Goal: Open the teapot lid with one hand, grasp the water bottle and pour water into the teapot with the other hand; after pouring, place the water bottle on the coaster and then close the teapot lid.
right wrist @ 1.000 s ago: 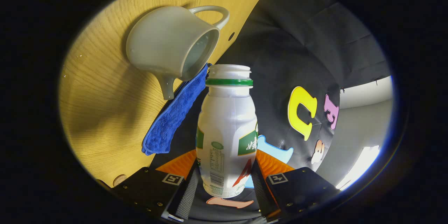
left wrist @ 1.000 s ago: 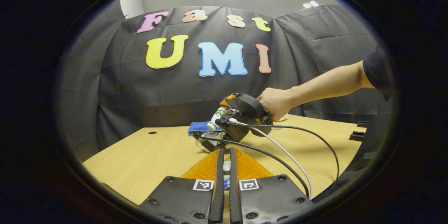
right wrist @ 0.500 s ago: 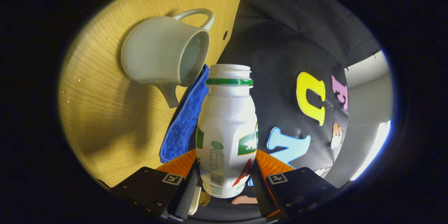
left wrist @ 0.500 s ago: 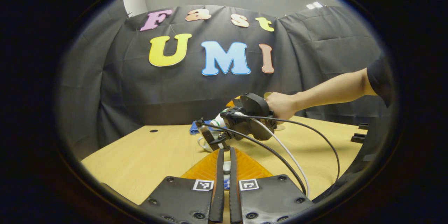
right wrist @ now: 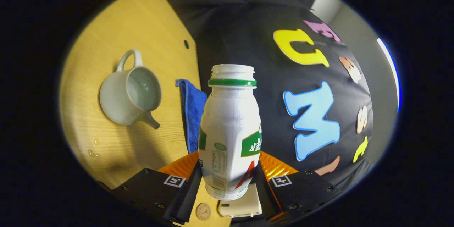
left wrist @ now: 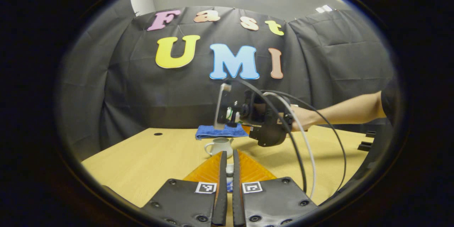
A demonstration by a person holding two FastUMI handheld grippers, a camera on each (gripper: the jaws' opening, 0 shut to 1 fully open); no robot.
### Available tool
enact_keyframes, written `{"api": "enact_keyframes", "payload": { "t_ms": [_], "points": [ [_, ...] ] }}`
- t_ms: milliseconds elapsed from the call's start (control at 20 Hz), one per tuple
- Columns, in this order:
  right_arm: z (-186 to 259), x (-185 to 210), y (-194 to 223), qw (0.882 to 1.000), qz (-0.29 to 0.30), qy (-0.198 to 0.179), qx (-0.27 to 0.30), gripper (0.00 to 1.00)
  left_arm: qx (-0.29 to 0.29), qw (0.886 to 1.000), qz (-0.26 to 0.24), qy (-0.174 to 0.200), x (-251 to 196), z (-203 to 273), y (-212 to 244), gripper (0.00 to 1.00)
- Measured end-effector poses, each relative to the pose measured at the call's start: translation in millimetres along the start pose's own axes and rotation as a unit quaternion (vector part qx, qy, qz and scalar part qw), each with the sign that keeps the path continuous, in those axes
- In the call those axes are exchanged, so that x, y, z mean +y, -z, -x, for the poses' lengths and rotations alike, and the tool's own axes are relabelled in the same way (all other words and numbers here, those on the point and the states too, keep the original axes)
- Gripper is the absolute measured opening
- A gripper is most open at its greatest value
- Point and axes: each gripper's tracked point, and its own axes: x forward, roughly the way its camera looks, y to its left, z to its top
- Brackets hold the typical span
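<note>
1. In the right gripper view, the right gripper [right wrist: 228, 181] was grasping the water bottle [right wrist: 230, 138], with one finger pressed on each side of it near its base.
2. The bottle stood in the middle of that picture. It was white with a green ring under its open top, and it had no cap on.
3. The teapot [right wrist: 129, 101] sat at the left of that picture on the wooden table [right wrist: 106, 142]. Its top was open, its handle pointed up in the frame and its spout pointed to the lower right.
4. A blue cloth [right wrist: 193, 113] lay on the table just beside the teapot, between it and the bottle in the picture.
5. A few water drops [right wrist: 93, 148] sat on the table at the lower left.
6. In the left gripper view, the left gripper [left wrist: 227, 184] was at the bottom middle. Its fingers were clenched almost together, with something small and pale between them. I could not tell what it was.
7. Farther off in that view, a hand [left wrist: 301, 117] held the right gripper up above the table, right of the middle.
8. The teapot sat on the table under it, in front of the blue cloth.
</note>
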Motion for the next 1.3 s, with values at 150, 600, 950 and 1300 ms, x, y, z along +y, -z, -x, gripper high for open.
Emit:
{"api": "enact_keyframes", "payload": {
  "t_ms": [150,600,950,1300],
  "points": [
    [27,-21,10,0.991,-0.136,0.002,-0.003,0.73,-0.005,1.000,0.010,-0.001,11,-23,-14,0.17],
    [96,-43,64,0.894,-0.445,-0.049,0.021,0.73,-0.017,0.999,0.022,0.017,21,-150,-48,0.12],
    [133,-58,106,0.889,-0.456,-0.026,0.023,0.73,0.026,0.999,0.027,0.007,26,-235,-4,0.17],
    [139,-55,130,0.886,-0.462,-0.021,0.040,0.73,0.046,0.999,0.008,-0.008,33,-266,20,0.17]
  ]
}}
